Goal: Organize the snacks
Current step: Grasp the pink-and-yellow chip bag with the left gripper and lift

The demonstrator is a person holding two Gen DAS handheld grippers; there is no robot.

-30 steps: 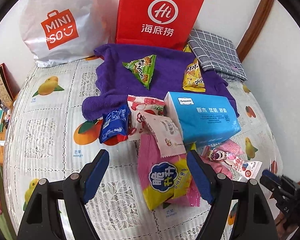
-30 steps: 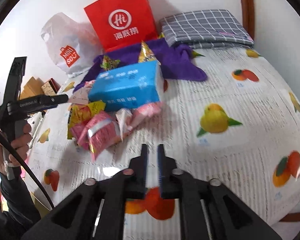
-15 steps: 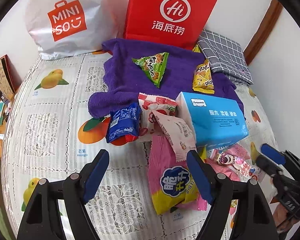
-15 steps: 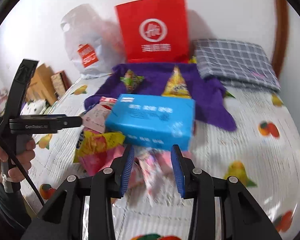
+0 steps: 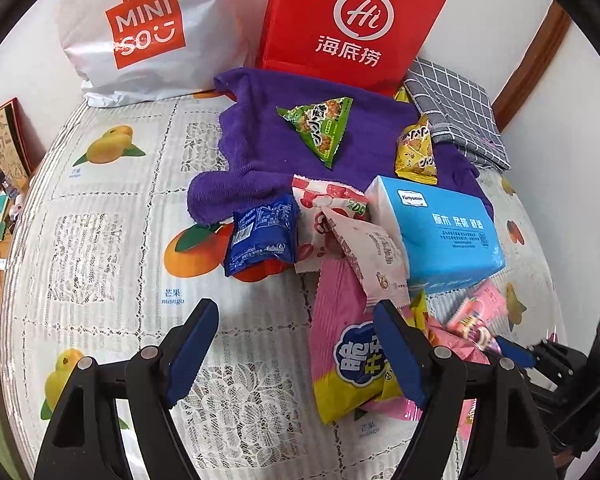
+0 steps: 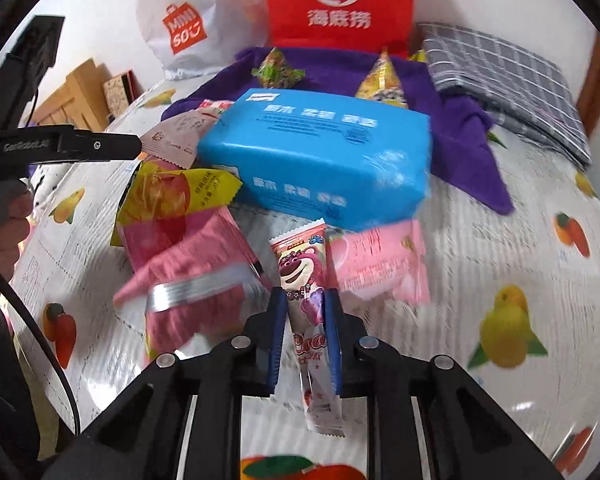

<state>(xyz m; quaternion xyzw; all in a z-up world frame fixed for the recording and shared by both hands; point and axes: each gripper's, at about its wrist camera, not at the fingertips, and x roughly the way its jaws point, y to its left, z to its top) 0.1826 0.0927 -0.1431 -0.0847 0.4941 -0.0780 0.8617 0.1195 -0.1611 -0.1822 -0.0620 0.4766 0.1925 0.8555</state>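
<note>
Item: bear-print snack stick (image 6: 303, 280), a long slim pink-and-white sachet. Location: just in front of the blue tissue pack (image 6: 320, 160), on the near side of that pack, between a pink foil pouch (image 6: 188, 280) on one flank and a pale pink packet (image 6: 380, 264) on the other.

Orientation: long axis runs straight away from the right gripper (image 6: 305, 308), far end toward the tissue pack, near end trailing back under the gripper body. The axis lies along the fingers, not across them.

Tool state, right: jaws have just been closing and now pinch the stick across its narrow width, about mid-length, 1 blue pad on each side.

Tool state, left: left gripper (image 5: 296, 344) stands wide apart with nothing between its 2 fingers, hovering over the fruit-print tablecloth (image 5: 100, 240) on the near side of the tissue pack, beside the pink-and-yellow snack bag (image 5: 348, 344).

Judgement: the right hand has this item; the lift should go straight up, since both ends hang free and may droop.
</note>
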